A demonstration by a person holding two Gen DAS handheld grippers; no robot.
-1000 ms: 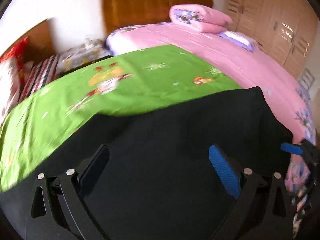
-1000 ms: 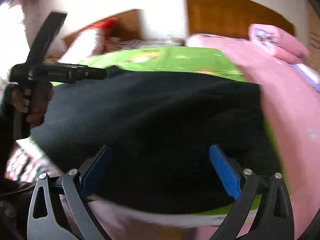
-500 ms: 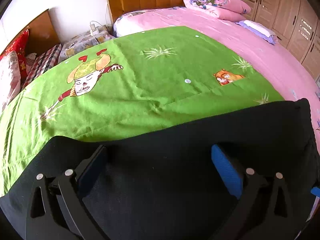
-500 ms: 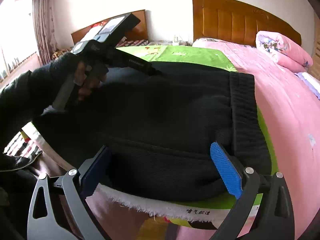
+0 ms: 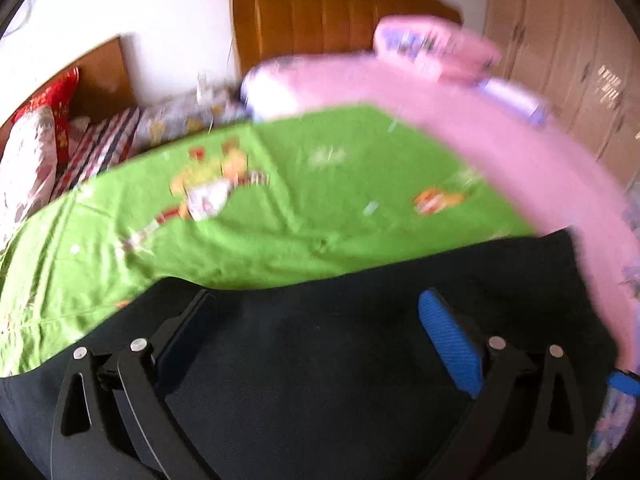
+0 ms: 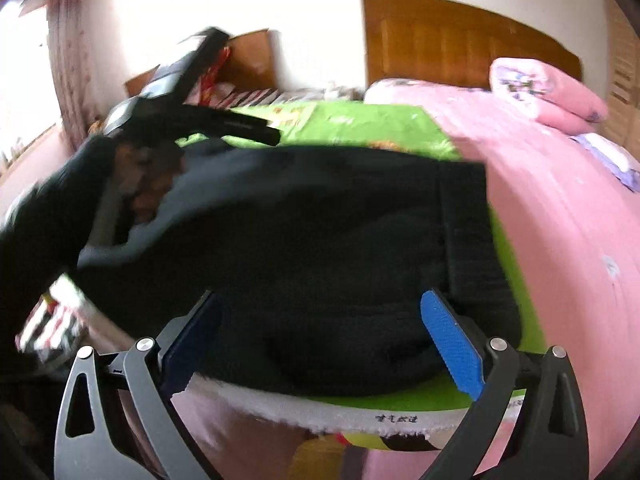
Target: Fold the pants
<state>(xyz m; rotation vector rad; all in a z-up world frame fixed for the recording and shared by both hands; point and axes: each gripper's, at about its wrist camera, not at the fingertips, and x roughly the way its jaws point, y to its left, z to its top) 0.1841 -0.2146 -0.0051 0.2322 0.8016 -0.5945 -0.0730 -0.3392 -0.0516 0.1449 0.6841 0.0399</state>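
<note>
Black pants (image 5: 320,360) lie flat on a green cartoon blanket (image 5: 280,220) across the near end of the bed. My left gripper (image 5: 316,300) hovers open just over the dark cloth, nothing between its blue pads. In the right wrist view the pants (image 6: 320,220) spread out with the ribbed waistband (image 6: 468,232) on the right. My right gripper (image 6: 320,298) is open above the pants' near edge. The left gripper (image 6: 260,132), held in a hand, shows at the upper left over the pants' far left part. Both views are motion-blurred.
Pink sheet (image 6: 560,220) covers the bed to the right, with a folded pink quilt (image 6: 548,96) by the wooden headboard (image 6: 460,40). The blanket's white fringed edge (image 6: 320,408) hangs at the bed's near side. A second bed with red pillows (image 5: 52,120) is left; wardrobe doors (image 5: 580,60) right.
The left gripper has pulled back and tilted up, so more of the room shows. In the right wrist view it has swung up and right over the pants. Both stay open.
</note>
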